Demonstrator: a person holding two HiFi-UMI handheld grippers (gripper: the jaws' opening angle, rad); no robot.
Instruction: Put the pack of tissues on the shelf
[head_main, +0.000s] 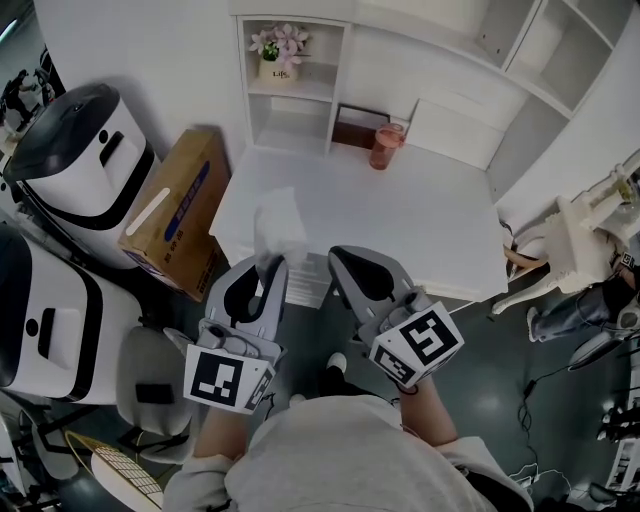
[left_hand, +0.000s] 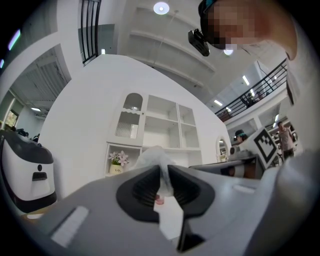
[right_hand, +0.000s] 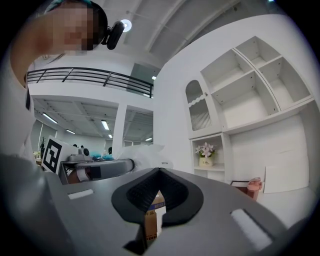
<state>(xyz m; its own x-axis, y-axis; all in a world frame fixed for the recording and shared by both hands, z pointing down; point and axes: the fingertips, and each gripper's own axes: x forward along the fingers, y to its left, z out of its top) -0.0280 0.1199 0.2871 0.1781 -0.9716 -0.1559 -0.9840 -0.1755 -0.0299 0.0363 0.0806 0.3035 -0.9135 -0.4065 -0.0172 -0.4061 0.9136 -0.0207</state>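
The pack of tissues is a soft white plastic-wrapped pack, held up over the near left edge of the white table. My left gripper is shut on its lower end; in the left gripper view the pack bulges out above the pinching jaws. My right gripper hovers beside it on the right, shut, with nothing between its jaws. From the right gripper view the pack shows at the left. The white shelf unit stands at the back of the table, ahead of both grippers.
A pot of pink flowers fills the upper shelf compartment. A pink cup stands on the table near the shelf. A cardboard box leans left of the table beside white machines. A white chair is at the right.
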